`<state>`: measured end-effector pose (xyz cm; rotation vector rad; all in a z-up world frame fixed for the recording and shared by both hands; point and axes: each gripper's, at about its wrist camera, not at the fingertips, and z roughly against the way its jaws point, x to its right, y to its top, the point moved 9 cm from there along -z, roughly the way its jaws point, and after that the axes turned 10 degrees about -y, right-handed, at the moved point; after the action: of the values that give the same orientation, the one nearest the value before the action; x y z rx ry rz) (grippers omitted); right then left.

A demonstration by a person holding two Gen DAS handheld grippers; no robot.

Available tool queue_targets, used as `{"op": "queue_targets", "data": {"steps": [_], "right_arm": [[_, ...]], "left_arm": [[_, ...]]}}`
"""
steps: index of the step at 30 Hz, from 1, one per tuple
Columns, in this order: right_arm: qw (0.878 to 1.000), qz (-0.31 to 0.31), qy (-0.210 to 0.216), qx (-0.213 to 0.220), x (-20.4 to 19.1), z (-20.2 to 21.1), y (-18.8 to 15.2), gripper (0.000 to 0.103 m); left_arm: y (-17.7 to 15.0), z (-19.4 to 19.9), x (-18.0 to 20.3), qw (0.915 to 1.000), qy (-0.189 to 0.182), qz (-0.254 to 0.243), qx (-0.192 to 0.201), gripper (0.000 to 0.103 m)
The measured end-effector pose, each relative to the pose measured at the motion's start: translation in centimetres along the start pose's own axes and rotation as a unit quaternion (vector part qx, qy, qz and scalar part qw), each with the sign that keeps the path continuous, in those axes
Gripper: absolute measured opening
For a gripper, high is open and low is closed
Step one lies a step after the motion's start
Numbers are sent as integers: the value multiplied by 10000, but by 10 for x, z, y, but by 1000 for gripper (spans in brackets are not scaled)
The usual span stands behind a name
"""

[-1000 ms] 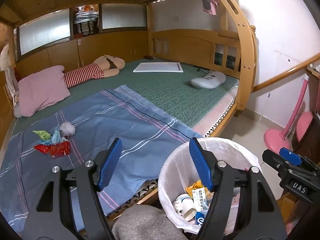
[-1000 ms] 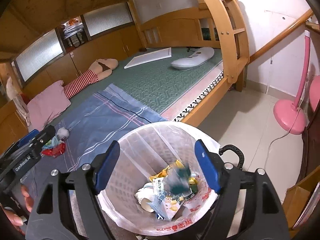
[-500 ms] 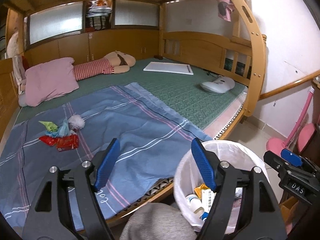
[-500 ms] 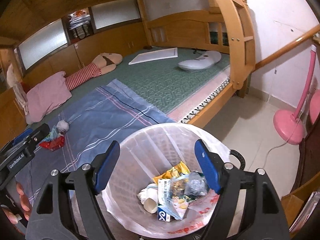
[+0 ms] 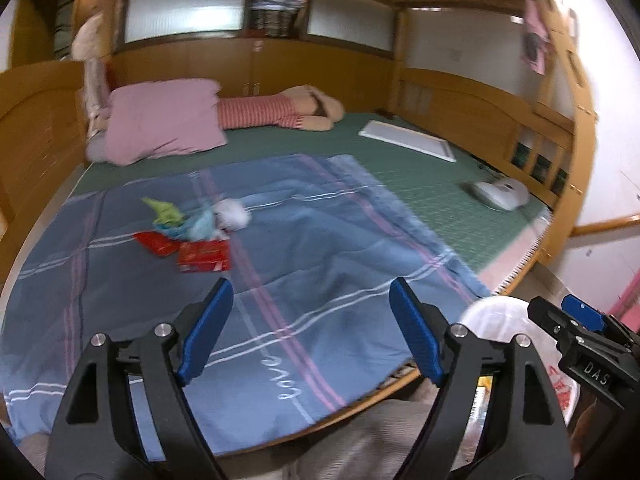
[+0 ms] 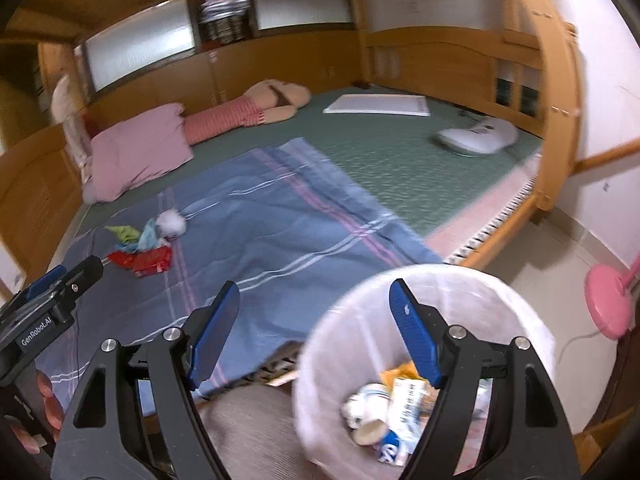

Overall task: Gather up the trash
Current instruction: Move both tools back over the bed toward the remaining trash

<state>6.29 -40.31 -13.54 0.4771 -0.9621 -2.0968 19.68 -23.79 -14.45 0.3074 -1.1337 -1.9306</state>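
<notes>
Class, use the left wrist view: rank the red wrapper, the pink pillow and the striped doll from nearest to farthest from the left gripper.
Ranked from the left gripper, whose fingers are opening with nothing between them:
1. Red wrapper, on the blue sheet, ahead and left.
2. Pink pillow, far left of the bed, beyond the sheet.
3. Striped doll, behind the pillow, by the wooden back wall.

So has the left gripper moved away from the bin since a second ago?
Yes. The left gripper swung left: the trash bin slid toward the right edge, and its empty jaws are opening over the blue sheet.
</notes>
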Motion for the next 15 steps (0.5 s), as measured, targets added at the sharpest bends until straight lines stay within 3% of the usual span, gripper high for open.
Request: {"op": "queue_targets", "data": {"steps": [7, 15], "right_arm": [[9981, 416, 414, -177, -75, -29, 4, 80], [9898, 975, 975, -360, -174, -80, 13, 82]], "left_arm": [[-8, 0, -82, 9972, 638, 387, -78, 84], [-24, 14, -203, 9830, 1459, 1101, -155, 84]]}}
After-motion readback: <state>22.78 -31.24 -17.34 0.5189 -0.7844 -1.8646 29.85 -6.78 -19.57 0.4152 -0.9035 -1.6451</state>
